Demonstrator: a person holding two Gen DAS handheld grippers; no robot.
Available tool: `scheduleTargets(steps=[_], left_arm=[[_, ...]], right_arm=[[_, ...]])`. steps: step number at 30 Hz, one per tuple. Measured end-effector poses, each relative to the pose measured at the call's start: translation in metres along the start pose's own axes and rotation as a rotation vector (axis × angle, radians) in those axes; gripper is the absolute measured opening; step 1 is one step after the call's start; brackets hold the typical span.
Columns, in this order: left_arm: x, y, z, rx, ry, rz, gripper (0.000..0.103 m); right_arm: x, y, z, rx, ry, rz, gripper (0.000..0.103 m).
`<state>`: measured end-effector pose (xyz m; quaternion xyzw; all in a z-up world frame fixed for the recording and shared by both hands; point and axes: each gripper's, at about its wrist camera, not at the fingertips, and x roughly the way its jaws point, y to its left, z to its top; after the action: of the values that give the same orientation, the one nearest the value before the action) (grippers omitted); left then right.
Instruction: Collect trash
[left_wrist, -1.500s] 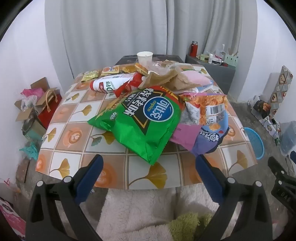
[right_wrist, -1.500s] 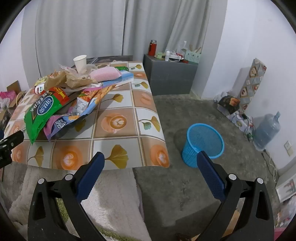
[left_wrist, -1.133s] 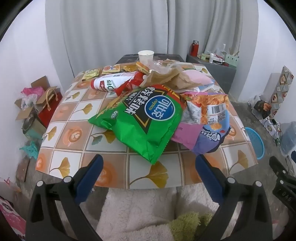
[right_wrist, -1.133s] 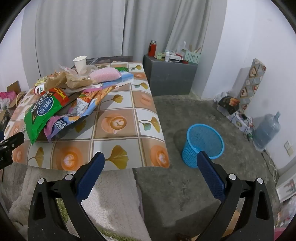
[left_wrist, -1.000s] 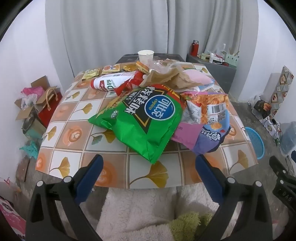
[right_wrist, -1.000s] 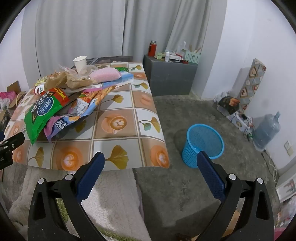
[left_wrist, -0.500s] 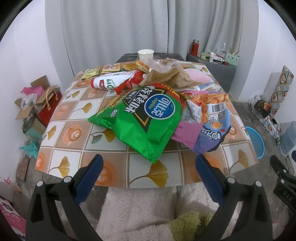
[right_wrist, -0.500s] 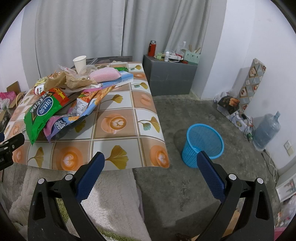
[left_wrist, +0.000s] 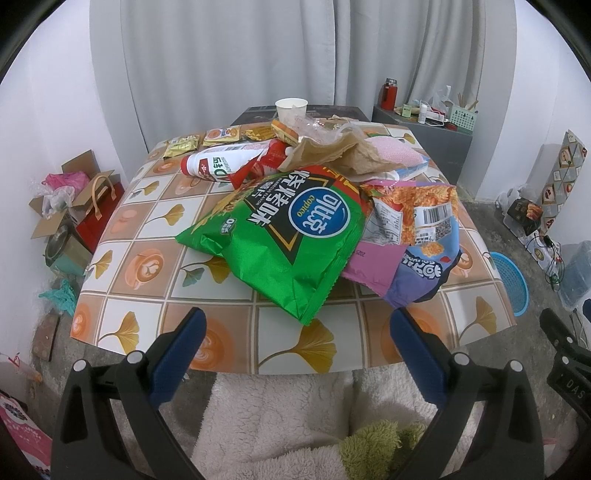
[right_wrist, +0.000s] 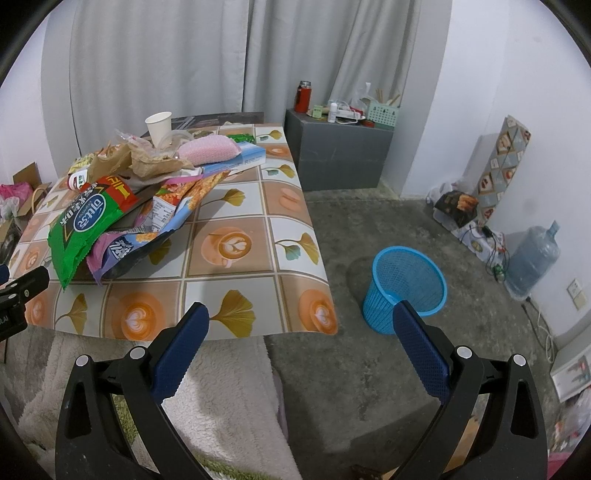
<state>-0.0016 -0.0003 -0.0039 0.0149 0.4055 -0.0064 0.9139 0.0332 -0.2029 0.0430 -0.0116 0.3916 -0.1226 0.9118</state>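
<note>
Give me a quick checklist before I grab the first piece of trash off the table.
1. Left gripper open and holding nothing: ok.
2. Right gripper open and holding nothing: ok.
3. Green bag on top of the pile, nothing over its near end: ok.
4. Left gripper lined up with the green bag, short of the table edge: ok.
5. Blue bin upright on the floor, mouth open: ok.
6. Bin empty: cannot tell.

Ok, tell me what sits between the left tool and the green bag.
Nothing: in the left wrist view, only bare tablecloth lies between the open left tool and the green bag.
</note>
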Motion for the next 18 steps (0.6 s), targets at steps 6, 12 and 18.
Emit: scheduleTargets(steps=[6, 12, 18], left_arm=[[0.0012, 0.0033, -0.003, -0.007, 0.002, 0.005, 0.097], [0.0056, 0.007, -0.0041, -0.01, 0.005, 0.007, 0.097], [0.0055, 0.0066, -0.0037, -0.01, 0.007, 0.007, 0.097]], right_arm=[[-0.0002, 0.0006, 0.0013, -0.001, -0.001, 0.0, 0.096], [-0.0001, 0.0011, 0.0026, 0.0, -0.001, 0.001, 0.096], [-0.0002, 0.0016, 0.0039, 0.0, -0.001, 0.0, 0.096]])
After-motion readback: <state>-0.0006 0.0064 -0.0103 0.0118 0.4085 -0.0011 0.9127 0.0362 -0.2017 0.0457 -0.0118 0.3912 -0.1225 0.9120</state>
